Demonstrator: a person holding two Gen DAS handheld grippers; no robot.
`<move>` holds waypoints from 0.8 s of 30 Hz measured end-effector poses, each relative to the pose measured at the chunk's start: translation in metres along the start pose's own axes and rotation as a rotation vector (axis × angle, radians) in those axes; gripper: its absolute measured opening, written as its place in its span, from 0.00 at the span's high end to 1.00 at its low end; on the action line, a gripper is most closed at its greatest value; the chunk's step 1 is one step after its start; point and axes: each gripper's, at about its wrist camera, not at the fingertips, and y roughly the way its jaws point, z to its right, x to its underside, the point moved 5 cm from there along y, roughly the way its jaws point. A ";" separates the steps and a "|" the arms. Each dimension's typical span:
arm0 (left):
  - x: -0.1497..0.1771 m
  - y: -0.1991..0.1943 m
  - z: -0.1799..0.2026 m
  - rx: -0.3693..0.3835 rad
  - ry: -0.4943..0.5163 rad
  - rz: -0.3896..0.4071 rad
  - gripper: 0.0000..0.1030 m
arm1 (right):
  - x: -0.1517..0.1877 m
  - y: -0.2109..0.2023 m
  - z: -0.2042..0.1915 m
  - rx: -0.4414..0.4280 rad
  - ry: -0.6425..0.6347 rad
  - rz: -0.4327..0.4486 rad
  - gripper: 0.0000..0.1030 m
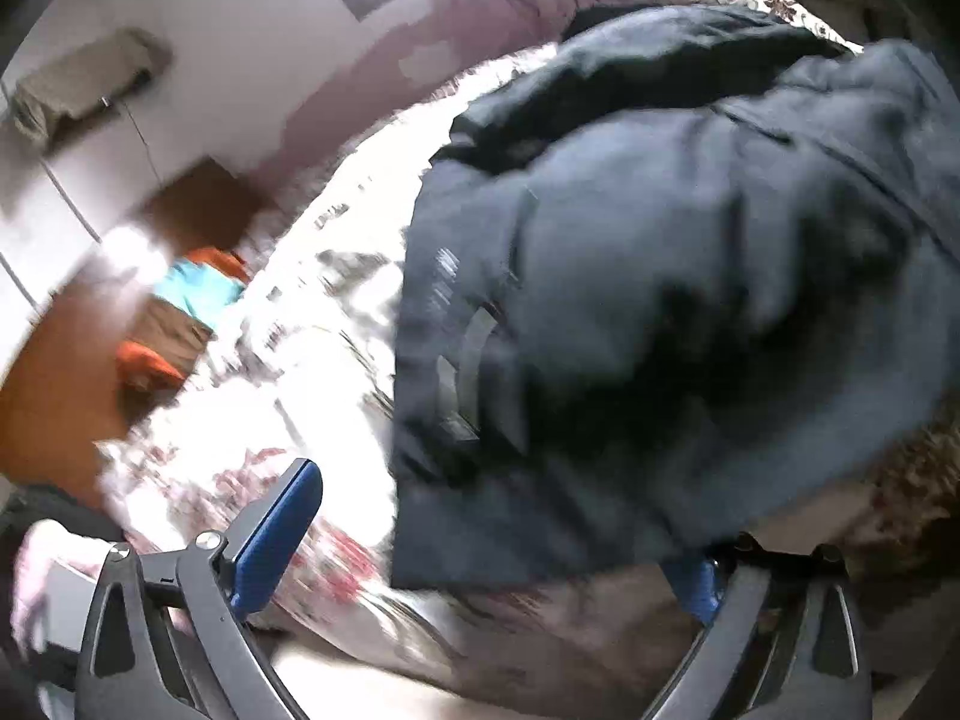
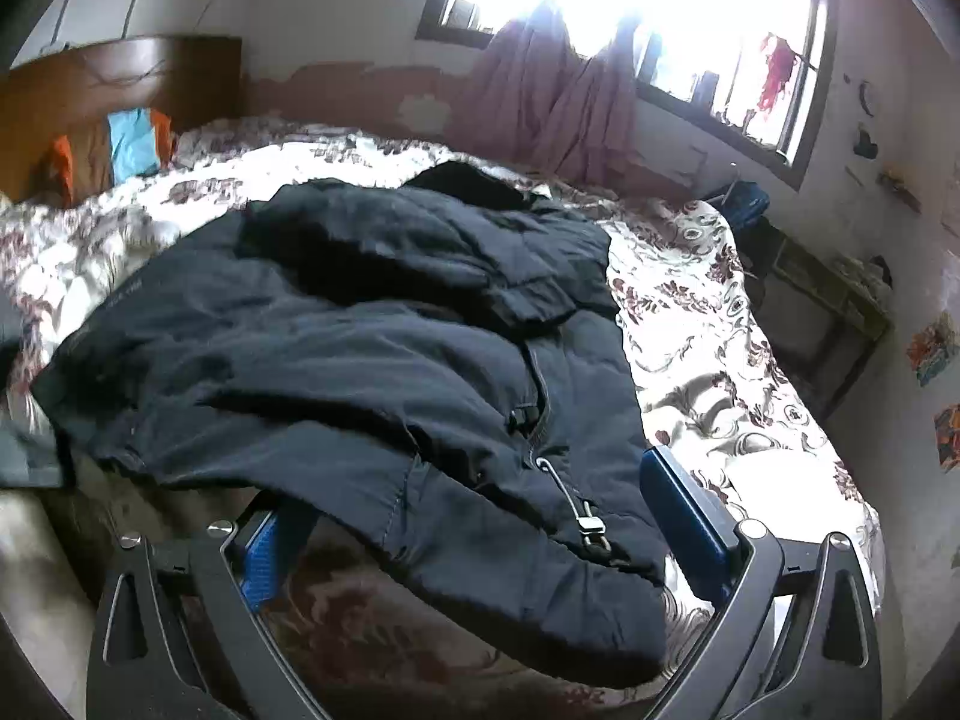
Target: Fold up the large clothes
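Note:
A large dark navy jacket (image 1: 660, 300) lies crumpled on a floral bedspread (image 1: 288, 360); the left wrist view is blurred by motion. My left gripper (image 1: 486, 558) is open wide at the jacket's near edge. Its left blue pad (image 1: 276, 534) sits over bare bedspread, and its right pad (image 1: 696, 588) is half hidden under the cloth. In the right wrist view the jacket (image 2: 360, 330) spreads across the bed, one sleeve folded over its top. My right gripper (image 2: 474, 534) is open, and the hem with a zip pull (image 2: 591, 525) lies between its fingers.
The bedspread (image 2: 708, 348) runs right to the bed's edge. A wooden headboard (image 2: 120, 78) with orange and blue cloth (image 2: 126, 144) stands at far left. A pink curtain (image 2: 552, 108) hangs under a bright window (image 2: 600, 0). A low dark table (image 2: 828, 312) stands beside the bed.

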 end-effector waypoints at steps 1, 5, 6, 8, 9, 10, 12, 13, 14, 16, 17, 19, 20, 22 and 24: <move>-0.006 -0.002 -0.005 -0.003 0.005 0.020 0.05 | 0.004 0.000 0.000 0.005 -0.016 -0.013 0.03; -0.025 -0.014 -0.013 0.012 0.025 0.087 0.20 | 0.033 0.018 -0.011 -0.015 -0.103 -0.148 0.03; -0.029 -0.016 -0.015 0.033 0.019 0.094 0.27 | 0.040 0.023 -0.015 -0.023 -0.123 -0.188 0.03; -0.035 -0.017 -0.018 0.086 -0.004 0.093 0.35 | 0.055 0.029 -0.020 -0.012 -0.163 -0.246 0.03; -0.037 -0.017 -0.018 0.100 -0.010 0.094 0.38 | 0.061 0.031 -0.021 0.018 -0.186 -0.260 0.03; -0.039 -0.017 -0.020 0.113 -0.017 0.097 0.40 | 0.064 0.033 -0.018 0.058 -0.197 -0.267 0.03; -0.042 -0.019 -0.021 0.132 -0.027 0.103 0.42 | 0.060 0.032 -0.008 0.116 -0.166 -0.252 0.03; -0.044 -0.019 -0.023 0.142 -0.032 0.105 0.44 | 0.057 0.031 -0.003 0.127 -0.145 -0.241 0.04; -0.047 -0.020 -0.024 0.153 -0.037 0.109 0.44 | 0.052 0.030 0.003 0.128 -0.121 -0.225 0.06; -0.049 -0.023 -0.023 0.161 -0.041 0.116 0.45 | 0.046 0.029 0.012 0.139 -0.103 -0.200 0.15; -0.050 -0.024 -0.023 0.165 -0.042 0.120 0.45 | 0.045 0.029 0.013 0.128 -0.107 -0.194 0.20; -0.050 -0.024 -0.024 0.173 -0.052 0.126 0.45 | 0.048 0.033 0.015 0.100 -0.089 -0.205 0.48; -0.050 -0.024 -0.025 0.175 -0.056 0.124 0.45 | 0.050 0.035 0.017 0.089 -0.070 -0.210 0.52; -0.046 -0.022 -0.024 0.183 -0.066 0.115 0.45 | 0.053 0.034 0.020 0.073 -0.031 -0.200 0.63; -0.043 -0.021 -0.023 0.204 -0.073 0.111 0.52 | 0.049 0.027 0.021 0.061 -0.014 -0.160 0.73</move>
